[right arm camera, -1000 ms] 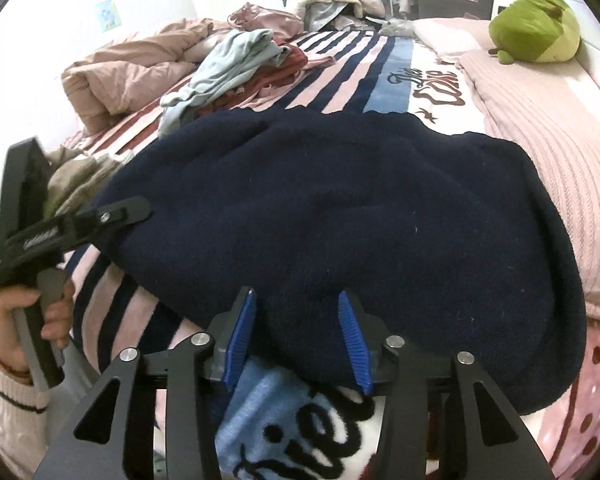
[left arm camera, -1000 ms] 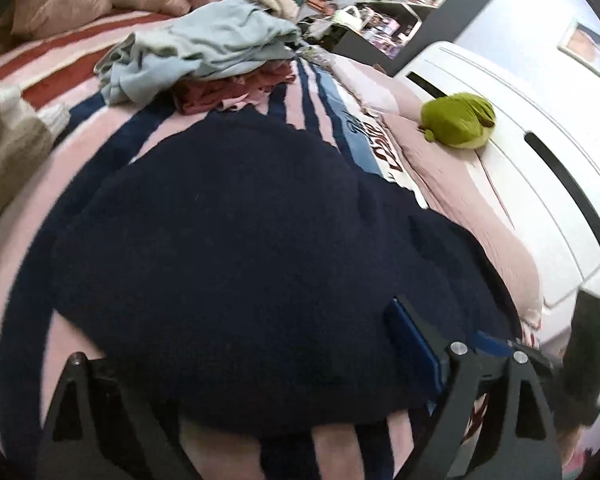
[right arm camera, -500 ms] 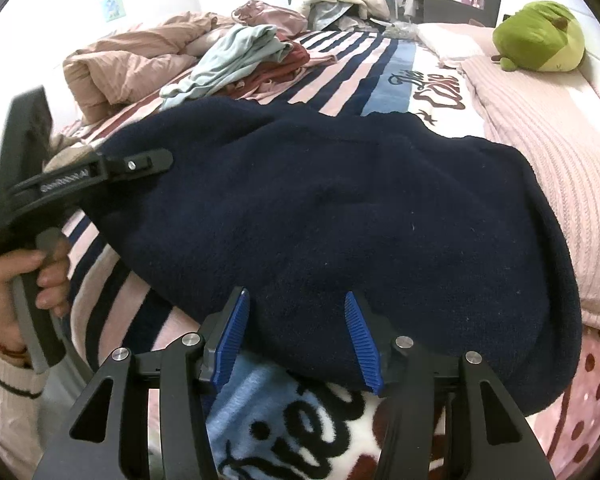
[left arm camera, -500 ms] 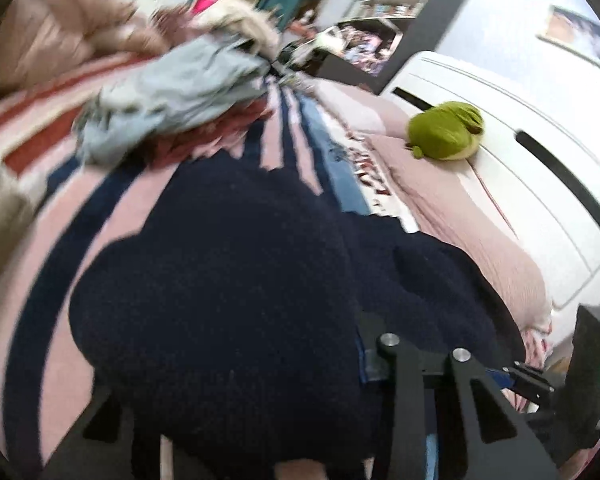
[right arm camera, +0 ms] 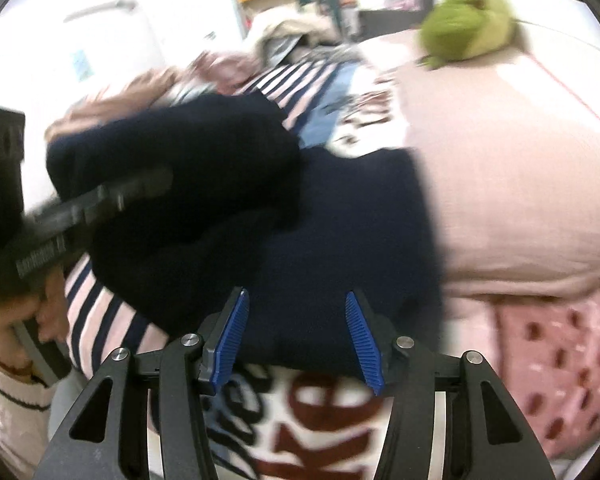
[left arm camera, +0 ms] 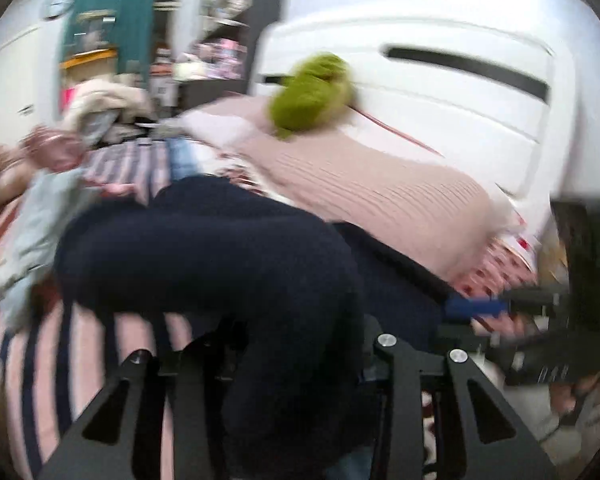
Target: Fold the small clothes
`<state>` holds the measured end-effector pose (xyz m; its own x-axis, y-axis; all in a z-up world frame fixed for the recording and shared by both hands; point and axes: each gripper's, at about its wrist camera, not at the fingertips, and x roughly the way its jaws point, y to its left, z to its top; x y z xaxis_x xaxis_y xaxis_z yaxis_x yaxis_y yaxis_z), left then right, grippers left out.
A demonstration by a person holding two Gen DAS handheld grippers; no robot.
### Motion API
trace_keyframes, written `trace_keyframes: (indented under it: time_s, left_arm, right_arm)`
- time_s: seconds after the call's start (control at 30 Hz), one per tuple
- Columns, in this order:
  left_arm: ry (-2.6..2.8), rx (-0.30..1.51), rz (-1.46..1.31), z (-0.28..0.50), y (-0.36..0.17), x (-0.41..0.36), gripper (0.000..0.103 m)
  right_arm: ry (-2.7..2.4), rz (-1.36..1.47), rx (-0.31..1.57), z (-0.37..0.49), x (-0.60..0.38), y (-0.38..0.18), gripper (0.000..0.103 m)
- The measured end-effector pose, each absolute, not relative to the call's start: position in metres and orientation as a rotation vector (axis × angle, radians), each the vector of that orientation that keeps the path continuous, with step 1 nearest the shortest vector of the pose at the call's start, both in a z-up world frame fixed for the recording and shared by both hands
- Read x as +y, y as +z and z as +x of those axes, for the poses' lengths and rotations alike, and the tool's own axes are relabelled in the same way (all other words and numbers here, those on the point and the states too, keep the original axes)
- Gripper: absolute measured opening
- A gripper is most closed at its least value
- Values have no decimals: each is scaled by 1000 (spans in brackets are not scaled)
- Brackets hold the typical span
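Navy sweater (right arm camera: 340, 240) lay on the bed (right arm camera: 100, 312), one side clamped in my left hand-held gripper (left arm camera: 296, 360) and lifted across; my right hand-held gripper (right arm camera: 296, 332) stood apart at the near hem, where edges wanted careful matching.

Navy garment (right arm camera: 340, 220), green plush (right arm camera: 466, 32), pink-and-navy striped blanket (left arm camera: 32, 360).

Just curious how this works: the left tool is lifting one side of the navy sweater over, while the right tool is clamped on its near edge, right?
Not quite. In the right wrist view the right gripper is open, its blue pads apart over the navy sweater. The left gripper does lift one side.
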<state>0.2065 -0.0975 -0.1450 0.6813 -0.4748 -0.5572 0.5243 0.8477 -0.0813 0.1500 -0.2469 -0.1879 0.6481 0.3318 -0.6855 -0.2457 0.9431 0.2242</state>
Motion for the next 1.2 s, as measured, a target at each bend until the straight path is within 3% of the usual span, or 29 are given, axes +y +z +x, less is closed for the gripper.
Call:
trace_keyframes:
  time_s: [0.17, 0.23, 0.3, 0.4, 0.5, 0.63, 0.83, 1.07, 1.2]
  left_arm:
    - [-718, 693, 89, 212, -172, -148, 38]
    - [-795, 694, 35, 208, -172, -152, 54]
    - [-861, 700, -30, 205, -168, -150, 63]
    - [-833, 693, -31, 196, -158, -141, 63]
    - [-833, 666, -74, 180, -145, -116, 71]
    - [-769, 618, -87, 158, -133, -80, 80]
    - [-639, 630, -125, 162, -140, -31, 81]
    - [-610, 647, -175, 176, -153, -14, 82]
    - [-623, 663, -184, 186, -161, -18, 84]
  right_arm:
    - [244, 174, 743, 133, -295, -173, 47]
    - [225, 185, 731, 128, -306, -170, 47]
    - [214, 193, 724, 125, -312, -168, 47]
    - [219, 211, 698, 125, -316, -160, 47]
    - [256, 210, 654, 124, -308, -147, 48]
    - [323, 174, 592, 125, -281, -129, 59]
    - [424, 56, 540, 141, -212, -118, 61]
    - [315, -168, 673, 161, -174, -155, 32]
    - [175, -110, 762, 156, -223, -189, 26]
